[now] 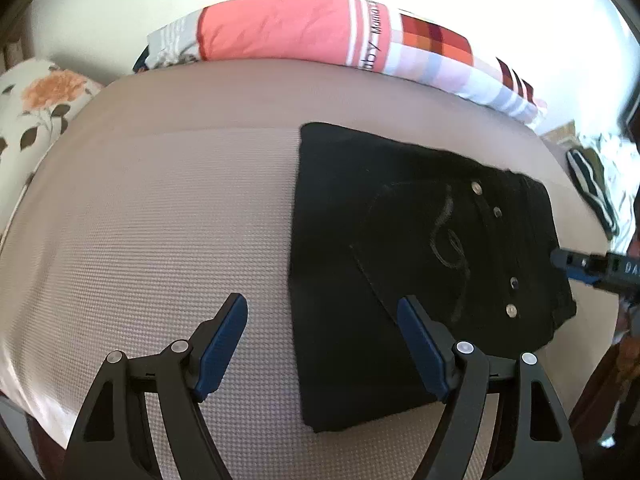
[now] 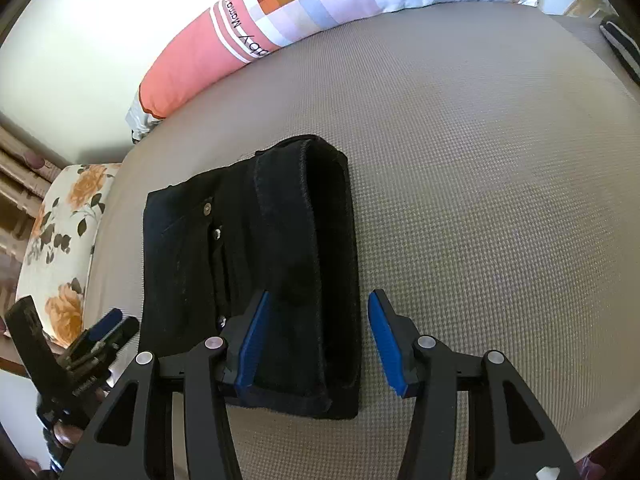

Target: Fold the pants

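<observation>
A: Black pants lie folded into a compact rectangle on the beige textured mattress, back pocket up, rolled fold on the right.

B: The grippers?

A: Left gripper hovers with jaws wide, empty, over the near-left edge. Right gripper straddles the near-right fold, pads apart, not pressing.

B: Stage?

A: Folding looks finished; next is probably withdrawing. A long patchwork pillow lies far behind.

The pink bolster pillow reads "baby".
</observation>
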Available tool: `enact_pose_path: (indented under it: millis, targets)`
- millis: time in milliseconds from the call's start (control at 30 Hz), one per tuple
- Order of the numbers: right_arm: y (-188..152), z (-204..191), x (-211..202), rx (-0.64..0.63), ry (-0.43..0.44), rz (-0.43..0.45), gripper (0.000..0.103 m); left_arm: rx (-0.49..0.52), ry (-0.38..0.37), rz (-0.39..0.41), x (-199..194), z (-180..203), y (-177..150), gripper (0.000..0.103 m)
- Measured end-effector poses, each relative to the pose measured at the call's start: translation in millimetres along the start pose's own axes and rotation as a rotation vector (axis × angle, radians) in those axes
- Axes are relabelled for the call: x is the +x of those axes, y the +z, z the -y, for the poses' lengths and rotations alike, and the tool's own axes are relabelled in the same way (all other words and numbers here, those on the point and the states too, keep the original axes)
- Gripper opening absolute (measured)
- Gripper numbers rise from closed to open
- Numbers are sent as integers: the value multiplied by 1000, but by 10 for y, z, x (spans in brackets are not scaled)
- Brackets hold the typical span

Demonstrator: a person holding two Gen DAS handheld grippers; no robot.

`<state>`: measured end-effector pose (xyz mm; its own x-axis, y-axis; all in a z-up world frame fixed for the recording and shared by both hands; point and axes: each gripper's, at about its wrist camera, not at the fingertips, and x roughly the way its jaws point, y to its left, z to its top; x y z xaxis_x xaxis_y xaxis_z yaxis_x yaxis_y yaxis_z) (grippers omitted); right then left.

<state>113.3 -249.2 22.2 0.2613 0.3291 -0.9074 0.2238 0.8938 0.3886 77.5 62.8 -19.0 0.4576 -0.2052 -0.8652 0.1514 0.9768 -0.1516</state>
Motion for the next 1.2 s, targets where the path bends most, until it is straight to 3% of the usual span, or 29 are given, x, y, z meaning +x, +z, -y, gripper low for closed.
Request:
enact_pose_path:
  millis: [133,333,600,767,867,967,1000,1200]
  targets:
    - [40,125,75,16,13,-14,48,-60,-22,-24,53,-170,71,78]
    - [78,294,221,31,102,-64,49,-127,-90,-86,203,-352,143,78]
    - [156,597,388,88,341,-131,49,-218,-280,-187,427,-517,203,76]
    - [219,658,469,84,432,-159,48,-244,-381,-215,511,-573,273,76]
    - [255,680,536,68,482,-184,41,-267,-452,-233,563,-604,313,76]
    - [281,706,629,75,537,-216,38,-271,-521,-252,629,-591,327,67]
    - [280,724,639,74,549,-224,37,-264,-523,-256,647,-577,327,59]
    - [325,669,687,48,574,-238,36,-268,-571,-245,724,-575,387,59]
